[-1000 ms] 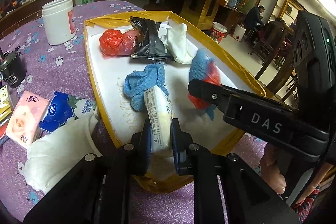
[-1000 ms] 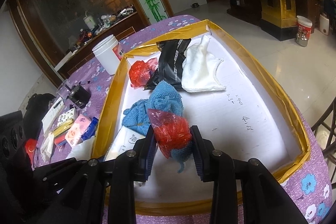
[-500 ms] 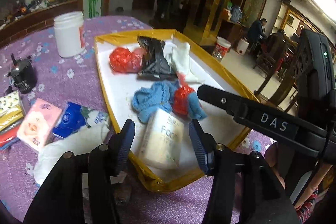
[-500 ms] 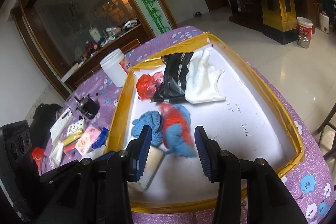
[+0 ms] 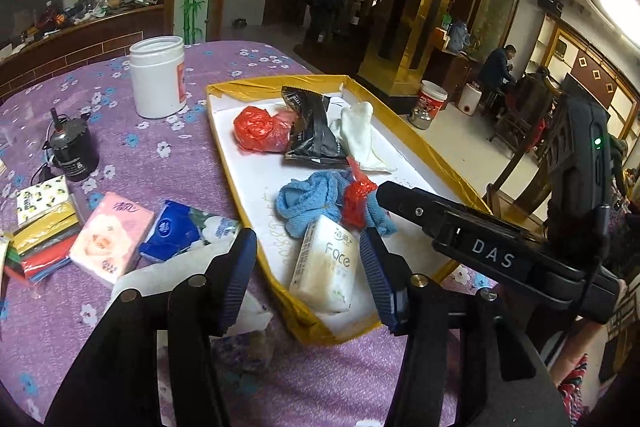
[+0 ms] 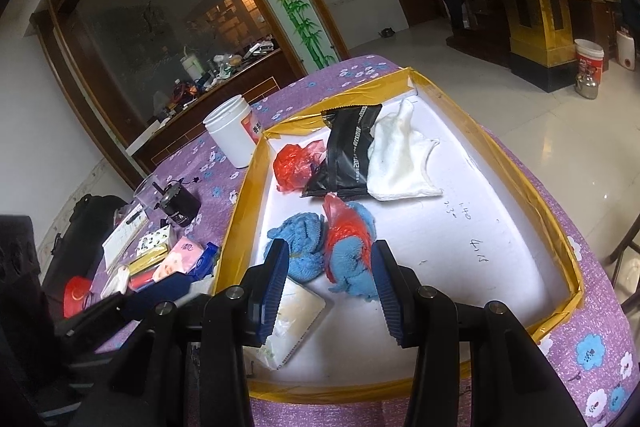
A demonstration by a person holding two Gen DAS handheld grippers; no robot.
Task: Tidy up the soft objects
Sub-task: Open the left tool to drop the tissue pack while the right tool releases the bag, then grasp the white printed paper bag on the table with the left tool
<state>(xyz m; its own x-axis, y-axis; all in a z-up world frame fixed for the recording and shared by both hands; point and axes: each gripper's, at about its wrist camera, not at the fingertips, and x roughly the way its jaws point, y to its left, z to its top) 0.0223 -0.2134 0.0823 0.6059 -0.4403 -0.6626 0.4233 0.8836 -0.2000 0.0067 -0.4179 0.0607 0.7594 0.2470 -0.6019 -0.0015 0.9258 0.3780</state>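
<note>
Yellow-rimmed tray (image 5: 436, 155) holds tissue pack (image 5: 326, 265); left tool (image 5: 310, 281), right tool (image 6: 330, 287) gape empty

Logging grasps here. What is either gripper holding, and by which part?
Nothing. The left gripper and right gripper are both open; the tissue pack lies free in the tray.

The left wrist view looks forward and down from close above the near left corner of the yellow-rimmed tray (image 5: 420, 139), taking in the purple tablecloth (image 5: 168, 163) to the left and the right gripper (image 5: 500, 259) at its right edge. The right wrist view sits just as near above the tray's (image 6: 516, 179) near edge, facing the far left across the cloth (image 6: 208, 163). Both share the tray's inside, the white jar (image 5: 157, 81) (image 6: 234, 136) and the tissue packs (image 5: 116, 237) (image 6: 180, 259).
</note>
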